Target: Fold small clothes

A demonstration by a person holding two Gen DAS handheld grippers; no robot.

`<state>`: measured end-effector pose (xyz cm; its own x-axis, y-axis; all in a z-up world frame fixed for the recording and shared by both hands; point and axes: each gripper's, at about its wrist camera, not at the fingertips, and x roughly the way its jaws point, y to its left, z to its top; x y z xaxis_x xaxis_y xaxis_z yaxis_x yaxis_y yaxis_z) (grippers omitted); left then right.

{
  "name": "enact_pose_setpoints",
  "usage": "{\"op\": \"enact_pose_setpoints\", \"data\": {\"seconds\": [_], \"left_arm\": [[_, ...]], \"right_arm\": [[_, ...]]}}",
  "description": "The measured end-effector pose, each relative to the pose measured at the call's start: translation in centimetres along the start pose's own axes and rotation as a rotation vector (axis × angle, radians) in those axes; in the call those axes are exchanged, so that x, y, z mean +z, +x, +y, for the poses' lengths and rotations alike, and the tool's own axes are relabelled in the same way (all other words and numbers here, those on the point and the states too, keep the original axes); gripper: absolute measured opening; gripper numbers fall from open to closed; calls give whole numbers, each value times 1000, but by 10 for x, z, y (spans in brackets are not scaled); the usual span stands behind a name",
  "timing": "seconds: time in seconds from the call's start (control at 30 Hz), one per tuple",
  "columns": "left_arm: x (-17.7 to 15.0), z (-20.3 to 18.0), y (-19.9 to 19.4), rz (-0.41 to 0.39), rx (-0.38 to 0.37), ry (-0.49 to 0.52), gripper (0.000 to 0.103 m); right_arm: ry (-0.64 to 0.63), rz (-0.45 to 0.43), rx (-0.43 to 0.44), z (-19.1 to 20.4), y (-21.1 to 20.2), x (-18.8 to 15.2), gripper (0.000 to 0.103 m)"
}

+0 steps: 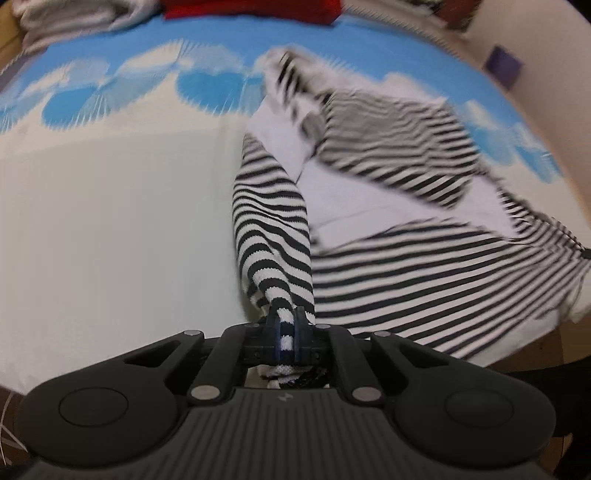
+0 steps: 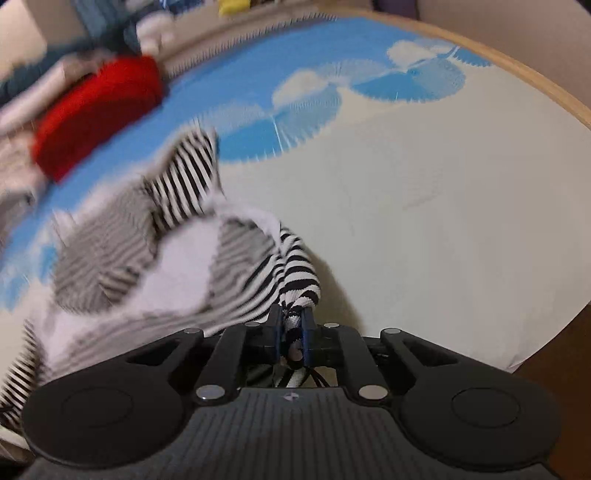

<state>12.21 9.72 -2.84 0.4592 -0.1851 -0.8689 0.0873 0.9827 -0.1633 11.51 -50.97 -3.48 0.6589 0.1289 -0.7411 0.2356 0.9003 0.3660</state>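
the left hand-held gripper (image 1: 286, 325) is clamped narrow on a bunched, rope-like fold of the black-and-white striped garment (image 1: 406, 258), with striped cloth pinched between its two dark fingers (image 1: 274, 328) and a bit of fabric poking out behind them. from that grip the cloth rises as a twisted tube and then spreads out to the right over the surface, part of it showing a plain white inner side. the right hand-held gripper (image 2: 293, 326) is likewise closed tight on another gathered piece of the striped garment (image 2: 184, 258), the fabric squeezed between its blue-edged fingers (image 2: 306, 328). in the right wrist view the garment fans out to the left of the gripper, much of it smeared by motion blur, with one striped part sticking up toward the far side. the garment lies on a pale sheet (image 1: 110, 221) printed with blue and white fan-like shapes along its far part; whether this covers a bed or a counter cannot be told. a wooden rim (image 2: 535, 85) edges the surface at the right of the right wrist view. a red cloth (image 2: 99, 114) sits at the far side, well apart from the striped garment, next to a heap of greyish clothes (image 1: 74, 18).
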Motion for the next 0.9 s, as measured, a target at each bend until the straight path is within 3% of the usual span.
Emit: {"op": "enact_pose_setpoints", "data": {"seconds": [0.23, 0.4, 0.5, 0.6, 0.67, 0.9], "left_arm": [[-10, 21, -78, -112, -83, -32, 5], [-33, 31, -135, -159, -121, -6, 5], [-43, 40, -153, -162, -121, -10, 5], [-34, 49, -148, -151, -117, -29, 5], [-18, 52, -135, -139, -98, -27, 5], [80, 75, -53, -105, -58, -20, 5]], "right_arm": [[5, -71, 147, -5, -76, 2, 8], [20, -71, 187, -14, -142, -12, 7], [72, -62, 162, -28, -165, -20, 4], [169, -29, 166, -43, -161, -16, 4], [151, -18, 145, -39, -145, -9, 4], [152, -15, 131, -5, -63, 58, 4]]}}
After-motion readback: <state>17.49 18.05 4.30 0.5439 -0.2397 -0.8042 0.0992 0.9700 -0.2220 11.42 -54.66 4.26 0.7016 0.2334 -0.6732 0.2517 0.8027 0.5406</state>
